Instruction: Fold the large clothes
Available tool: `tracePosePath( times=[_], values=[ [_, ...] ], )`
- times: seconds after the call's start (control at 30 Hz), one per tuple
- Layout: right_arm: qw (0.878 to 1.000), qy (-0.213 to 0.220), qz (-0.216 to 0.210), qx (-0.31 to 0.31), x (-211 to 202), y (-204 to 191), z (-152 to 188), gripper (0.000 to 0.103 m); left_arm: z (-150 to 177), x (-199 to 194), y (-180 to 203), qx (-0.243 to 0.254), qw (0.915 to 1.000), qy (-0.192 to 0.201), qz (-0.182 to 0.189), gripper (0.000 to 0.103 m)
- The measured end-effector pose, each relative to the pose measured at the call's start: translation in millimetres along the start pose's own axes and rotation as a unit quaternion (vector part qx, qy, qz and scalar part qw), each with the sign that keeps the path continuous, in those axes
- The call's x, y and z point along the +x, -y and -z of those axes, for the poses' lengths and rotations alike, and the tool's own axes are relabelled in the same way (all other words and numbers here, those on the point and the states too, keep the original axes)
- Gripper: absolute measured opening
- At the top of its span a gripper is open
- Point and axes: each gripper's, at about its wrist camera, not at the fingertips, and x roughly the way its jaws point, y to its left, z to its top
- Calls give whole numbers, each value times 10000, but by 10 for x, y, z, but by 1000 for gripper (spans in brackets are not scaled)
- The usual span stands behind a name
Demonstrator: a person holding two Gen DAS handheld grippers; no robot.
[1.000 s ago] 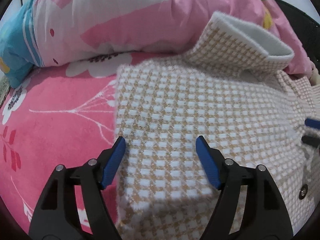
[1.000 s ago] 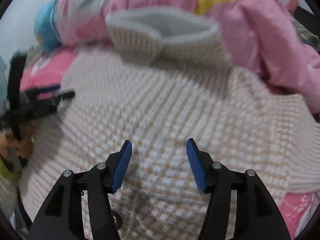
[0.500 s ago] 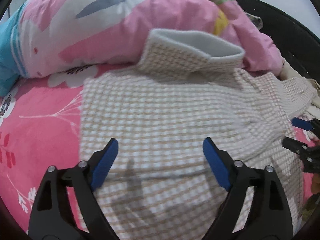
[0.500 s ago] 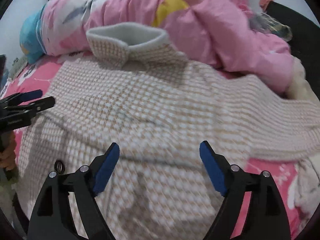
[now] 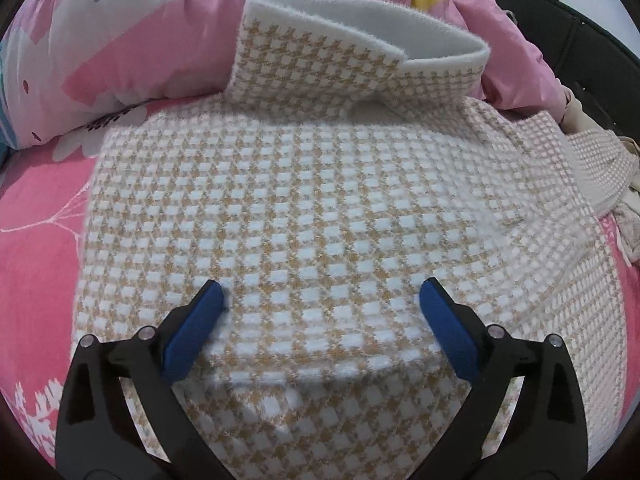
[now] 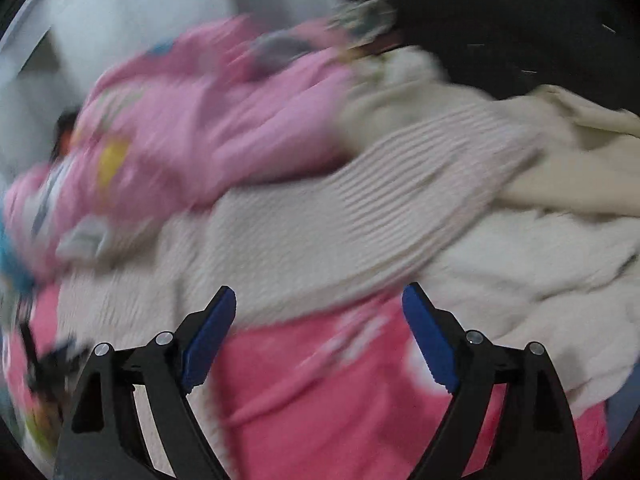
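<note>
both grippers wide open over a checked coat on a pink bed

the checked coat (image 5: pixel 320 208) lies spread flat on the pink bedsheet (image 5: pixel 36 216), its collar (image 5: pixel 360 32) turned up against the bunched pink quilt (image 5: pixel 160 32) behind it, one sleeve (image 5: pixel 592 168) trailing off to the right. the left gripper (image 5: pixel 320 304) hangs just over the coat's near part; its jaws have just been opening and stand wide, nothing pinched between them. the right gripper (image 6: pixel 318 308), seen through heavy blur, hangs over the sheet at the edge of the sleeve (image 6: pixel 360 216), jaws also just opened and gaping, holding nothing. a heap of cream clothes (image 6: pixel 560 200) lies beside the sleeve.
</note>
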Motion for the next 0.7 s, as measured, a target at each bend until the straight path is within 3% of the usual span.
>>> tracePosePath(
  times=[0.1, 0.3, 0.5, 0.6, 0.7],
  values=[
    [9970, 67, 231, 740, 120, 543, -281, 76, 29, -9, 7, 36, 9999, 133, -41, 95],
    [9840, -87, 236, 1762, 485, 1065, -491, 62, 82, -11, 14, 20, 9998, 196, -43, 95],
    [9820, -30, 477, 1829, 675, 1126, -560, 52, 90, -25, 17, 17, 9996, 263, -53, 95],
    [9830, -14, 580, 1744, 652, 1117, -578, 40, 90, -37, 27, 16, 9996, 274, -68, 95],
    [9843, -20, 389, 1721, 575, 1114, -510, 29, 95, -37, 34, 42, 9996, 271, -92, 95]
  ],
)
